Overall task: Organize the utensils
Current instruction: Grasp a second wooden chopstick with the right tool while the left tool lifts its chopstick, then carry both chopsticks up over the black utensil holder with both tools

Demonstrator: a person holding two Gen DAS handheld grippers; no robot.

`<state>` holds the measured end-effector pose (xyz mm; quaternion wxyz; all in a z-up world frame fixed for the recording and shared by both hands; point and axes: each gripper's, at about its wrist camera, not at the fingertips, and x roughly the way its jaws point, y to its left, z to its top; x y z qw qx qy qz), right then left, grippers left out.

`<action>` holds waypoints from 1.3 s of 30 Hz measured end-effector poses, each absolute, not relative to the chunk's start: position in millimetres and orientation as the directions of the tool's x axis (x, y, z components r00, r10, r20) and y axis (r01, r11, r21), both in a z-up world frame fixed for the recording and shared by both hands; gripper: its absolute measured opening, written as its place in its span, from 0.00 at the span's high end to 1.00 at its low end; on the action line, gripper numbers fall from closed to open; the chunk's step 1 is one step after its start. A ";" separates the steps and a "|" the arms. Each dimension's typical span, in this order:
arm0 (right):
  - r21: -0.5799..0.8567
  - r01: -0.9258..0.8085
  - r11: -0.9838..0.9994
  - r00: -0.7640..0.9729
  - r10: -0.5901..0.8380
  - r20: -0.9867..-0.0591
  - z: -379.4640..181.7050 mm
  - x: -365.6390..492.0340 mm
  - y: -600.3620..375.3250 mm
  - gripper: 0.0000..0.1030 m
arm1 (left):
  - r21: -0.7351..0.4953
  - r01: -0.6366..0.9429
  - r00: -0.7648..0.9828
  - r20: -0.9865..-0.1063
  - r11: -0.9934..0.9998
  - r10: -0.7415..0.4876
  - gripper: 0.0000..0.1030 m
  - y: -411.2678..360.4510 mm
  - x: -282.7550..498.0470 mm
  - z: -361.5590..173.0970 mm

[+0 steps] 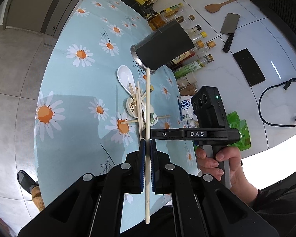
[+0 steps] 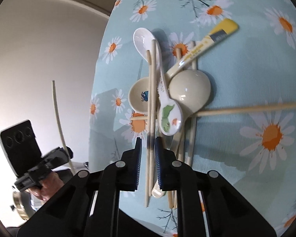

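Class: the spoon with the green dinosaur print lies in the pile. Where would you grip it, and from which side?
Grip the dinosaur spoon by its printed end, coming from above. That end lies on top of the pile, while its stem runs under the chopsticks, probably blocking a grip there.

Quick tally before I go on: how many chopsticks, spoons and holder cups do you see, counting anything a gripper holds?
Chopsticks: 6 (1 in the left gripper, 5 in the pile, though overlaps make this uncertain)
Spoons: 4
Holder cup: 1
Total: 11
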<state>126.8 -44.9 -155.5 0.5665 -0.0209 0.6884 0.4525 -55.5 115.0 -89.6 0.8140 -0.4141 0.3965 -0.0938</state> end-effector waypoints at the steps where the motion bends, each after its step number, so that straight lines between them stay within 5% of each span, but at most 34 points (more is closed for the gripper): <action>1: 0.586 -0.558 0.587 -0.351 0.473 -0.808 -155.6 125.5 -41.9 0.84 | -0.749 -0.175 0.667 -0.568 0.639 -0.483 0.97 115.3 -55.9 -90.0; 8: 0.570 -0.587 0.575 -0.339 0.465 -0.818 -153.7 123.0 -40.1 0.94 | -0.751 -0.175 0.663 -0.568 0.636 -0.489 0.97 118.4 -57.7 -91.8; 24: 0.663 -0.547 0.511 -0.347 0.583 -0.735 -119.9 123.7 -77.7 0.94 | -0.737 -0.158 0.657 -0.575 0.657 -0.488 0.97 115.4 -44.7 -87.1; 39: 0.561 -0.705 0.434 0.055 0.822 -0.567 -5.5 164.7 -98.8 0.94 | -0.576 -0.048 0.843 -0.462 0.816 -0.276 0.97 110.4 29.5 -0.2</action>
